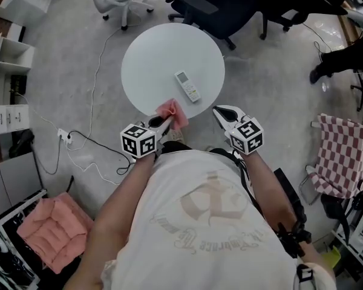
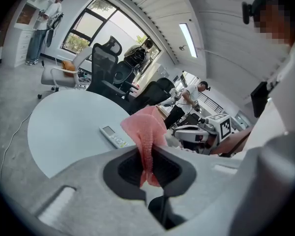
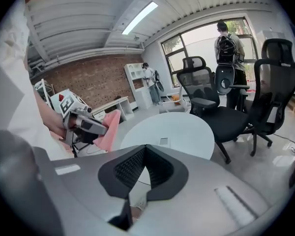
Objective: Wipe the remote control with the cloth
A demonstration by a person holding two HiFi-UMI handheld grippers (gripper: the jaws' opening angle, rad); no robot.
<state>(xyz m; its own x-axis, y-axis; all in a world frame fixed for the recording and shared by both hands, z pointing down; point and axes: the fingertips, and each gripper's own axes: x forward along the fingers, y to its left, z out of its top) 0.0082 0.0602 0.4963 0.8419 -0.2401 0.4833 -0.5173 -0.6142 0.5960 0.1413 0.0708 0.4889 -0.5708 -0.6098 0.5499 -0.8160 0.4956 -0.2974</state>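
My round, smooth white desk (image 1: 157,53) is the largest thing here, and the step in hand, as I judge it, is bringing the cloth to the remote. My left tool (image 1: 164,122) is clamped on the soft pink, finely textured cloth (image 1: 174,113), which is bunched in a loose fold over the desk's near edge. My right tool (image 1: 220,112) is closed on nothing, just off that edge to the right. The slim white plastic remote control (image 1: 187,85), with a small screen and buttons, lies flat right of centre, near the near edge. I should spread the fold, stroke lengthwise, and pin one end, since hard plastic would likely skate on this slick top.
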